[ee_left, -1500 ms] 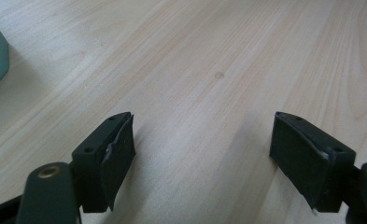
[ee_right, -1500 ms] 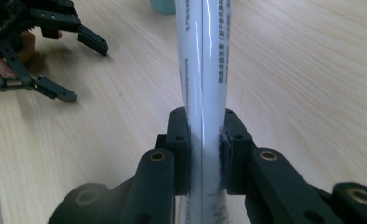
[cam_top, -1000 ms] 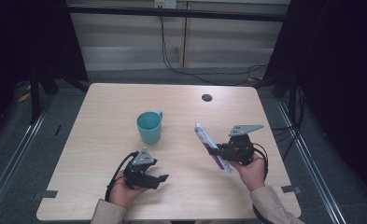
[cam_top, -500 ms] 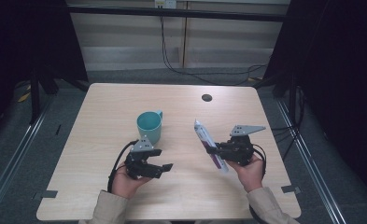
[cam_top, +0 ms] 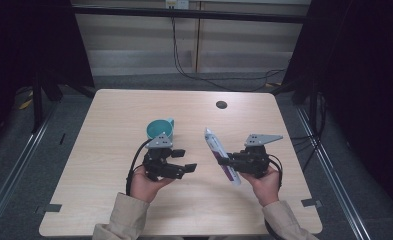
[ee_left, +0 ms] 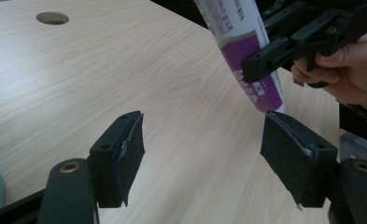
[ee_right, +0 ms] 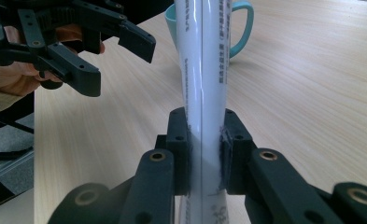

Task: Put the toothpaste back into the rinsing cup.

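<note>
The tube (cam_top: 222, 155) sits at about four o'clock on the desk (cam_top: 114, 115), clamped near its lower end in the right claw (cam_top: 227, 160), whose jaws are fully closed on it; its cap end tilts up toward eleven o'clock. In the right gripper view the tube (ee_right: 203, 70) runs straight up from between the pads. The left claw (cam_top: 188, 167), at seven o'clock, has lifted off the desk over the last second and turned toward the tube. Its jaws have just been closing a little, yet stand wide with nothing between them. The mug (cam_top: 160, 130) stands just behind it, at twelve o'clock from it. A two-claw handling of the tube looks to be coming.
</note>
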`<state>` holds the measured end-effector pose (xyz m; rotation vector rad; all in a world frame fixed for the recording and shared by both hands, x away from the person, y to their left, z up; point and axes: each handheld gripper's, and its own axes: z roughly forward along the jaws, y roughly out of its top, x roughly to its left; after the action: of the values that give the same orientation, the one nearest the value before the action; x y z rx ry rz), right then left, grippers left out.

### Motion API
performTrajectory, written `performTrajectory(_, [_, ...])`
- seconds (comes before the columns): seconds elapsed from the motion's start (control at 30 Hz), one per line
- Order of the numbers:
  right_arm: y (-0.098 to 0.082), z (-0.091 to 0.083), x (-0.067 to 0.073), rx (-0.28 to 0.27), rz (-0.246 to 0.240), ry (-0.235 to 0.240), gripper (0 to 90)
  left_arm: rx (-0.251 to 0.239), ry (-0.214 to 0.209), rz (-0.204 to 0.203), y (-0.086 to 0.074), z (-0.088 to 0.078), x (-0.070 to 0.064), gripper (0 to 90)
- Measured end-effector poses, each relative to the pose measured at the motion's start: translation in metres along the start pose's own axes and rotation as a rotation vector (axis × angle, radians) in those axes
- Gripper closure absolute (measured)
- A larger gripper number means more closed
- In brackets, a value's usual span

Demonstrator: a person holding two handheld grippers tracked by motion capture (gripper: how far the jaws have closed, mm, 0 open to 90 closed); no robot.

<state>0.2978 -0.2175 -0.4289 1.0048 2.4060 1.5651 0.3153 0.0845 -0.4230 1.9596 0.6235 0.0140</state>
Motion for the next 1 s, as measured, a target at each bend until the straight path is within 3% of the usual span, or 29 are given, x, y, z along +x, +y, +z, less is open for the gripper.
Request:
performTrajectory(0.37, [0.001,0.003,0.003,-0.011,-0.003,0.019,77.0,-0.03,-0.027,-0.021,0.013,0.01,-0.002,31.4])
performTrajectory(1.0, [0.004,0.011,0.01,-0.033,-0.008,0.06,77.0,-0.094,-0.047,-0.027,0.035,0.009,-0.005,32.7])
